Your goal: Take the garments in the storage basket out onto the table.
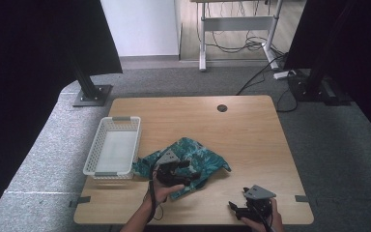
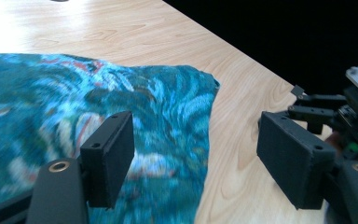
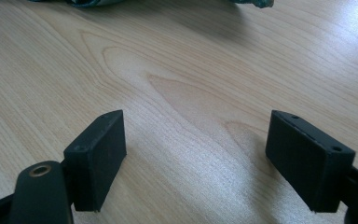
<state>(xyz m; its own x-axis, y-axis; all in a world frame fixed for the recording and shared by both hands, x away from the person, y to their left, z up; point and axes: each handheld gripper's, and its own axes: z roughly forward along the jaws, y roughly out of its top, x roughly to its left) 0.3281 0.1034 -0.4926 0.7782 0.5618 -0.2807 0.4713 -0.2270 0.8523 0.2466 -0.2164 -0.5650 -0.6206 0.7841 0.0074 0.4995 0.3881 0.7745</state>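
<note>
Teal patterned cloth [image 1: 193,159] is found crumpled on the tabletop [image 1: 251,140], near the front edge, just right of the white basket [image 1: 113,152]; whether cloth and basket touch cannot be told.

Handling, as judged: soft, limp, light. No stiffness is expected; anything lifted is likely to drape and drag the rest along. The weave looks matte, so little slip is expected once pinched. Nothing fragile. A hold is best taken at a free edge or corner, where a single layer or a raised fold can be pinched; the right-hand corner [image 2: 205,81] lies flat and exposed on the wood.

Orientation: the heap's long axis is seen running roughly left to right across the tabletop, slightly tilted, with the pointed corner toward the right.

Left claw [image 1: 176,169] is held over the cloth, jaws spread, nothing pinched. Right claw [image 1: 236,207] is held near the front right, well apart from the cloth, jaws spread above bare wood.
</note>
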